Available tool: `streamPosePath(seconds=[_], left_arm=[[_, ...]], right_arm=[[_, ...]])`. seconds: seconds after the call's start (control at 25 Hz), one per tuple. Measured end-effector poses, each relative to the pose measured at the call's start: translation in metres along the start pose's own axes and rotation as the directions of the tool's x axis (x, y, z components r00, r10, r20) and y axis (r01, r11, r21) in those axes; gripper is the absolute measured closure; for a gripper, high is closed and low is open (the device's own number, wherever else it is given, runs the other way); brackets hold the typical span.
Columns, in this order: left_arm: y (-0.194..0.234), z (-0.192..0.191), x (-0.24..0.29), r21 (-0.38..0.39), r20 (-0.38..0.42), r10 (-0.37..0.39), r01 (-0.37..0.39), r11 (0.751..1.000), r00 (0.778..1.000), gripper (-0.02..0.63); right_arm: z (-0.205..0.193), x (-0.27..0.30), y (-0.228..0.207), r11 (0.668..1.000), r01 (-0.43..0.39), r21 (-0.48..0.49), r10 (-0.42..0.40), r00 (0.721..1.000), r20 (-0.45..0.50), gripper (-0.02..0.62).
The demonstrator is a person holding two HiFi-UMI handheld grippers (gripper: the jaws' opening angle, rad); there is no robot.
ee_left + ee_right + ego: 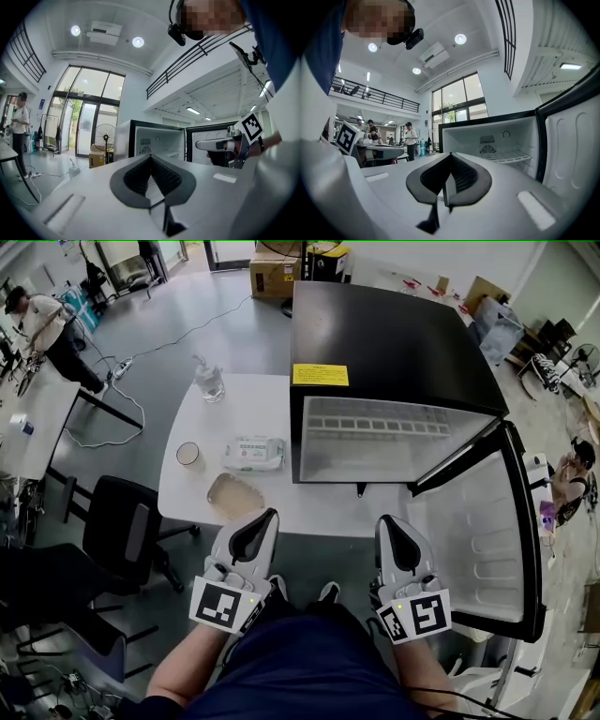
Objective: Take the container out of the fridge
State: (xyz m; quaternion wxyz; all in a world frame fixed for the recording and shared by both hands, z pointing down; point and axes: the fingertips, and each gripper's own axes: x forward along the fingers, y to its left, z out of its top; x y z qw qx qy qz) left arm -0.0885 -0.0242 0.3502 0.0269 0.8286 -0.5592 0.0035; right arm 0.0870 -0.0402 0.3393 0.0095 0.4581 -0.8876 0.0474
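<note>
Black fridge (394,343) stands open ahead of your left gripper (267,515) and right gripper (386,521), both sets of fingers (133,180) pressed together, empty, with the tan container (234,495) on the counter (253,409) just beyond the left.

On the white table (267,411) there's a pump bottle (209,379), a cup (188,455) and a pack of wipes (254,454), with a black chair (122,531) just beside.

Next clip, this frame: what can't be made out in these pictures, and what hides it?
Fridge floor: right gripper view, hidden behind the body of the right hand-held gripper.
Yellow label print on the fridge top: head view, too small.
Container contents: head view, too small and pale.
Container itself: left gripper view, blocked by the body of the left hand-held gripper.
</note>
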Motion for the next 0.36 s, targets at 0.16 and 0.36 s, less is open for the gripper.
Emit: streamPosePath(seconds=[0.16,0.36], left_arm=[[0.009,0.0,0.0,-0.002,-0.01,0.018,-0.018,1.0,1.0,0.607],[0.012,-0.002,0.0,-0.005,-0.005,0.005,-0.005,1.0,1.0,0.607]], right_arm=[[0.0,0.004,0.003,1.0,0.0,0.003,0.0,1.0,-0.001,0.589],[-0.002,0.008,0.006,1.0,0.003,0.001,-0.003,1.0,-0.008,0.589]])
